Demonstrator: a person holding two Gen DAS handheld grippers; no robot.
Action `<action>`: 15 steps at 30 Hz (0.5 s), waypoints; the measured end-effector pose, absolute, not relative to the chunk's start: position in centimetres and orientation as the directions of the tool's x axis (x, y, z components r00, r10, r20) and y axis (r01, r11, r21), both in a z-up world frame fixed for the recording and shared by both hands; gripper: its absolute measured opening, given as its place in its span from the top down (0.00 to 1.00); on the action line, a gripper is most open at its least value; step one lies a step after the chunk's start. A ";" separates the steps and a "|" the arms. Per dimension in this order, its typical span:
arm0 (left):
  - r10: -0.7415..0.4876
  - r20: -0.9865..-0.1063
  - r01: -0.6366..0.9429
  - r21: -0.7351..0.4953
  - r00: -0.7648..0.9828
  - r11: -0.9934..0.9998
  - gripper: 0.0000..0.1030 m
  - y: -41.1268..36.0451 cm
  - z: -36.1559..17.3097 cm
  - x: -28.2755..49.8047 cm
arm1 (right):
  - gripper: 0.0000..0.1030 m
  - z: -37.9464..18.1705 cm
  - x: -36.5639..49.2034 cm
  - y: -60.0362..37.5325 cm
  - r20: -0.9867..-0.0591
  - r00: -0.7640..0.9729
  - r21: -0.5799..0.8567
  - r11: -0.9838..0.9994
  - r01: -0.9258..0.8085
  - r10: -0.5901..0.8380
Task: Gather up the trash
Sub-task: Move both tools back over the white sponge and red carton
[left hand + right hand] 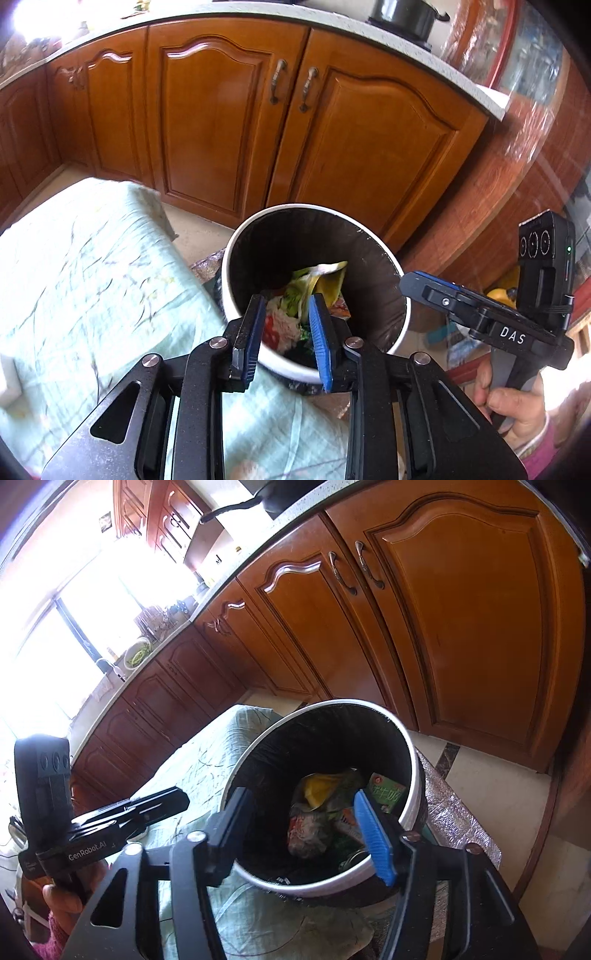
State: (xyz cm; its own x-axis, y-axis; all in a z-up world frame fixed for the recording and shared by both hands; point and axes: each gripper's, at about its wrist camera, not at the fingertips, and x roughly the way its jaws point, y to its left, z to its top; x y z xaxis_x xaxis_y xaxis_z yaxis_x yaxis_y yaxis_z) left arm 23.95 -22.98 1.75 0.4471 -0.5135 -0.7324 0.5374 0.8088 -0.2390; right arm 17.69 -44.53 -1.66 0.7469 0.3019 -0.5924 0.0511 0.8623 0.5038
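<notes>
A white round trash bin with a black liner stands on the floor beside the table; it also shows in the right wrist view. Inside lie crumpled wrappers, a yellow packet and, in the right wrist view, a green carton. My left gripper hovers over the bin's near rim, jaws apart with nothing between them. My right gripper is open and empty above the bin. Each gripper shows in the other's view, the right and the left.
A table with a pale green cloth lies left of the bin. Wooden kitchen cabinets stand close behind it. A black pot sits on the counter. A silvery mat lies under the bin.
</notes>
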 end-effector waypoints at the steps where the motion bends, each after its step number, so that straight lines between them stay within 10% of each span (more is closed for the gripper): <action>1: -0.514 -0.724 0.525 -0.245 0.460 0.815 0.72 -22.1 1.7 23.3 | 0.29 -1.7 17.2 -44.2 -0.583 0.752 0.512 0.857 0.046 0.308; 15: -0.441 -0.678 0.345 -0.283 0.588 0.895 0.61 -9.6 1.0 15.0 | 0.10 -2.4 13.2 -37.5 -0.528 0.730 0.561 0.824 -0.084 0.434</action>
State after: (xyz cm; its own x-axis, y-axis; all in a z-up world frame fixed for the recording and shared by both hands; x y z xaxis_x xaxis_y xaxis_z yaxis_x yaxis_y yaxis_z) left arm 14.98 -9.57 0.98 0.5878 -0.4409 -0.6783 0.3452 0.8950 -0.2826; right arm 13.19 -37.48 -2.43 0.7302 0.4339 -0.5278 -0.0838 0.8235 0.5611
